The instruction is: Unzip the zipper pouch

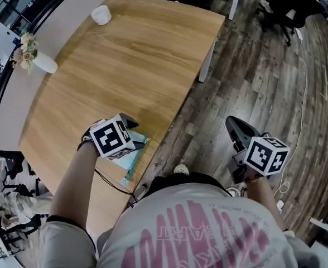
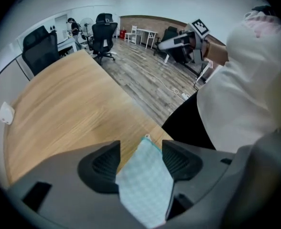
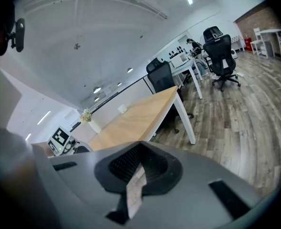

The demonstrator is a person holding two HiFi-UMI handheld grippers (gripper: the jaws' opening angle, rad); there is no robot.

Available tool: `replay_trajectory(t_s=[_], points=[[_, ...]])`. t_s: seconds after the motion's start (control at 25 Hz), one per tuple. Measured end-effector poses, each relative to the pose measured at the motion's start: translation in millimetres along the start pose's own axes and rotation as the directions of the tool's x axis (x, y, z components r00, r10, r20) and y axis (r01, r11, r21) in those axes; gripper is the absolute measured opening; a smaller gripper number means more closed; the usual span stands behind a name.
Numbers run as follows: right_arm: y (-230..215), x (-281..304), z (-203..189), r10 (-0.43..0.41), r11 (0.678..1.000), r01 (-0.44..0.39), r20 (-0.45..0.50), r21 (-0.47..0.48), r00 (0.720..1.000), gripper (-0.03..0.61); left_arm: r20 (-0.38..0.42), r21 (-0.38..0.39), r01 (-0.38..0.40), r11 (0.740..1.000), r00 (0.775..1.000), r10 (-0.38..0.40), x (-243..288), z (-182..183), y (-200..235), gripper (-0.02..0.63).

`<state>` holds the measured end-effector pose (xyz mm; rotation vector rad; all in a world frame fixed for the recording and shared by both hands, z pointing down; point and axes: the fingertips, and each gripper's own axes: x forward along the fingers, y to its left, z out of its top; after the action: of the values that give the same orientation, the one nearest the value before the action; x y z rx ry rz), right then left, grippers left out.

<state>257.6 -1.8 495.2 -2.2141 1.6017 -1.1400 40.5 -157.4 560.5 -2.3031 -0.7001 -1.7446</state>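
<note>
The left gripper (image 2: 141, 151) hovers low over the near edge of the wooden tabletop (image 1: 125, 54), jaws spread wide. The pale teal checked zipper pouch (image 2: 145, 185) lies between them on the tabletop, unpinched. The right gripper (image 3: 139, 168) is held well apart from the pouch, over the plank floor (image 1: 264, 66), its jaws pressed together on nothing.

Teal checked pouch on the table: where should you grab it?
Probably pinch the teal checked fabric pouch across its narrow width, coming from the wooden table's near edge, where the open left hand-held gripper straddles it. It looks slim enough for the jaws, leaving the zipper end free.
</note>
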Motion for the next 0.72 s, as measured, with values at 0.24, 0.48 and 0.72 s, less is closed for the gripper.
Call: replay_trajectory(t_s=[0.24,0.48,0.72], points=[[-3.8,12.7,-0.9,0.009,1.000,-0.009,-0.019,0.002,1.000,-0.003,0.033,-0.073,-0.013,0.997,0.999,0.016,13.7,-8.6,9.7,0.106],[7.4,36.1,-1.6,0.079,0.996,-0.083,-0.113,-0.033,0.990,-0.003,0.315,-0.292,-0.021,0.956,0.942,0.117,-22.7,8.5,25.2,0.045],[95.8,79.1,34.4,0.462,0.877,-0.481,-0.250,-0.019,0.851,-0.003,0.733,-0.508,0.133,0.851,0.585,0.346,-101.2,32.6,36.2,0.031]])
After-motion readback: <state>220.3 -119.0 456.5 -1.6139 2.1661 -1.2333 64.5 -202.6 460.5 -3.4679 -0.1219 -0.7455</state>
